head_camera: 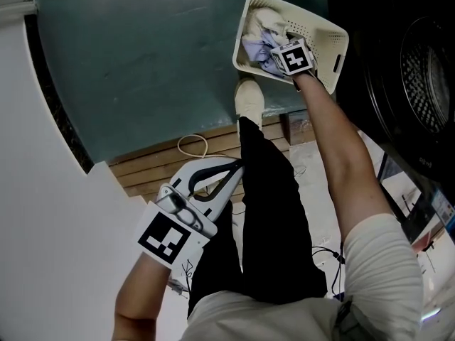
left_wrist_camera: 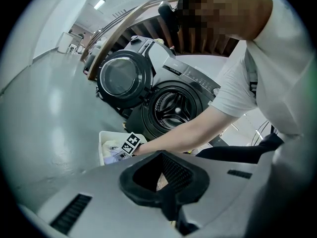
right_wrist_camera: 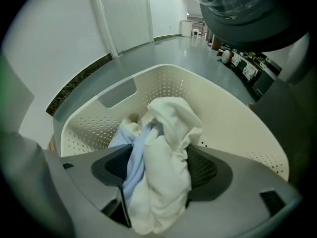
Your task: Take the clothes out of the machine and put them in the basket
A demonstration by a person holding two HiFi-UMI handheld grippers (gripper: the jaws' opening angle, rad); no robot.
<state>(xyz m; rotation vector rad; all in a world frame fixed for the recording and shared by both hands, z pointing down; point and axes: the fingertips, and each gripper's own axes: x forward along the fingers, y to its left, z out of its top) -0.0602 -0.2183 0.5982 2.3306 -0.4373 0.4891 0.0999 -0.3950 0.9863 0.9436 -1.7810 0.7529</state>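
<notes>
A cream perforated basket (head_camera: 334, 30) stands on the grey-green floor beside the black washing machine (head_camera: 419, 69), and white and pale blue clothes (head_camera: 259, 45) lie inside it. My right gripper (head_camera: 284, 61) reaches down into it, its marker cube on top. In the right gripper view a white and pale blue bundle (right_wrist_camera: 168, 148) sits loosely between the spread jaws of that gripper (right_wrist_camera: 158, 182), low over the basket (right_wrist_camera: 223, 108). My left gripper (head_camera: 231, 170) hangs by the person's leg, far from the basket. Its jaws meet at the tips (left_wrist_camera: 171, 202) around nothing.
The machine's round door (left_wrist_camera: 121, 78) stands swung open to the left of the dark drum (left_wrist_camera: 173, 105). The person's black-trousered leg and white shoe (head_camera: 249, 98) stand right beside the basket. A wooden floor strip (head_camera: 156, 162) with a white cord loop (head_camera: 193, 145) runs along the white wall (head_camera: 43, 155).
</notes>
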